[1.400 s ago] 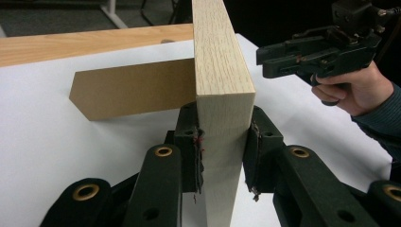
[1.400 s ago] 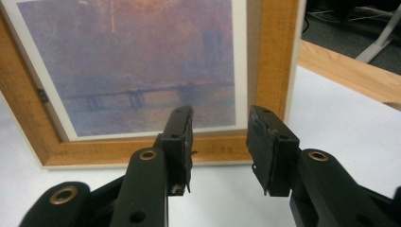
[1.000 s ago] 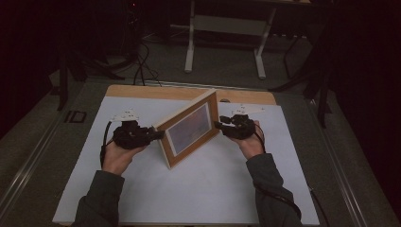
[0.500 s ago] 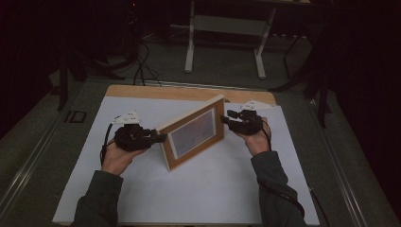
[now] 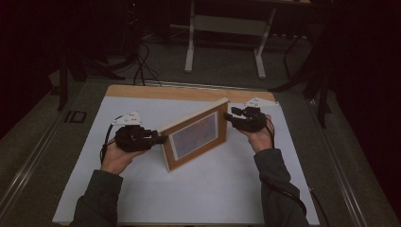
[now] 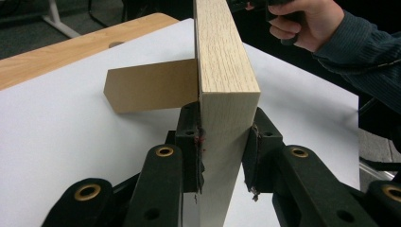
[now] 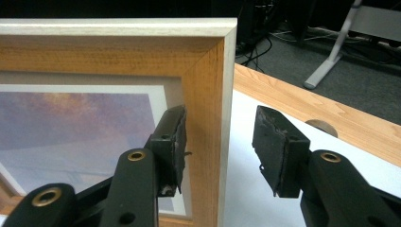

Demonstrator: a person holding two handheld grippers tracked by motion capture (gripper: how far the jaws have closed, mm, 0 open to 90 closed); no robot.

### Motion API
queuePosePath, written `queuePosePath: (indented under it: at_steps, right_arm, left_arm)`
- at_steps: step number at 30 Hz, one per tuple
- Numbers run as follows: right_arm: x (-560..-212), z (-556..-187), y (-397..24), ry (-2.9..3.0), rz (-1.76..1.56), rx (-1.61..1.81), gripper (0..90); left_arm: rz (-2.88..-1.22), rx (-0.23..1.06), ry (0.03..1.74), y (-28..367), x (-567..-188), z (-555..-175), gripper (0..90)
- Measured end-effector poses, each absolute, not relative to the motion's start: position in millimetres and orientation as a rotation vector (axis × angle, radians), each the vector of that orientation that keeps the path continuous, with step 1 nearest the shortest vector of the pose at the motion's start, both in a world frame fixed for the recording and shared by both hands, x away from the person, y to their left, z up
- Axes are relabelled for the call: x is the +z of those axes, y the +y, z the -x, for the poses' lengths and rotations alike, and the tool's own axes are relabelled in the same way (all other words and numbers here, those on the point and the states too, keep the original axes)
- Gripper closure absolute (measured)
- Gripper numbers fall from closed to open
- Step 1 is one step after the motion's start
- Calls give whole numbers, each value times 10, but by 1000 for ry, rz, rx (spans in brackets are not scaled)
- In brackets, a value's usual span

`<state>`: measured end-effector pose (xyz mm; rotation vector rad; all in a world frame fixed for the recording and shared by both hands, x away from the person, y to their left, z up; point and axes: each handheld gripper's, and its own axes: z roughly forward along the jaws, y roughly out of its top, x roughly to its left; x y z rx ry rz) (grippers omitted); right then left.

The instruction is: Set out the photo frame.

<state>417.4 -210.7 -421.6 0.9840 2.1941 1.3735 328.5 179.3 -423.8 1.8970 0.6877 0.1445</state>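
dark room, bare floor and a metal stand leg beyond; white sheet over a wooden bench [image 5: 142, 92]. standing on edge across the middle of that sheet, a wooden picture frame [image 5: 195, 136], long axis running on a slant from near left to far right, picture side facing the person. near-left end clamped between the jaws of the left gripper [image 5: 161, 139]: in the left gripper view, both pads pressed flat on front and back of the pale edge [image 6: 227, 94], with a brown easel flap [image 6: 151, 85] splayed out behind. at the far-right end, right gripper [image 5: 230, 117] just beside the upright corner, jaws just been opening; in the right gripper view one pad in front of the frame's face [image 7: 203, 118], the other off to the back side, a clear gap there, nothing pinched. so: frame's weight and balance with the left hand alone, right hand nearest the far end and free to pull away along the frame's length.
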Motion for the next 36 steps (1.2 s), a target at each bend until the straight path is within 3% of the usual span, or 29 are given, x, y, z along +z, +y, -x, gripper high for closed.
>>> queuePosePath:
  at_steps: [22,36]
  right_arm:
    - [-4171,-4307,-2016,2266,-923,1421,557]
    - [-4189,-4357,-2096,2343,-836,1484,501]
  left_arm:
    - [-1919,126,661,1811,-4226,-3333,720]
    - [-1946,135,604,1795,-4209,-3311,718]
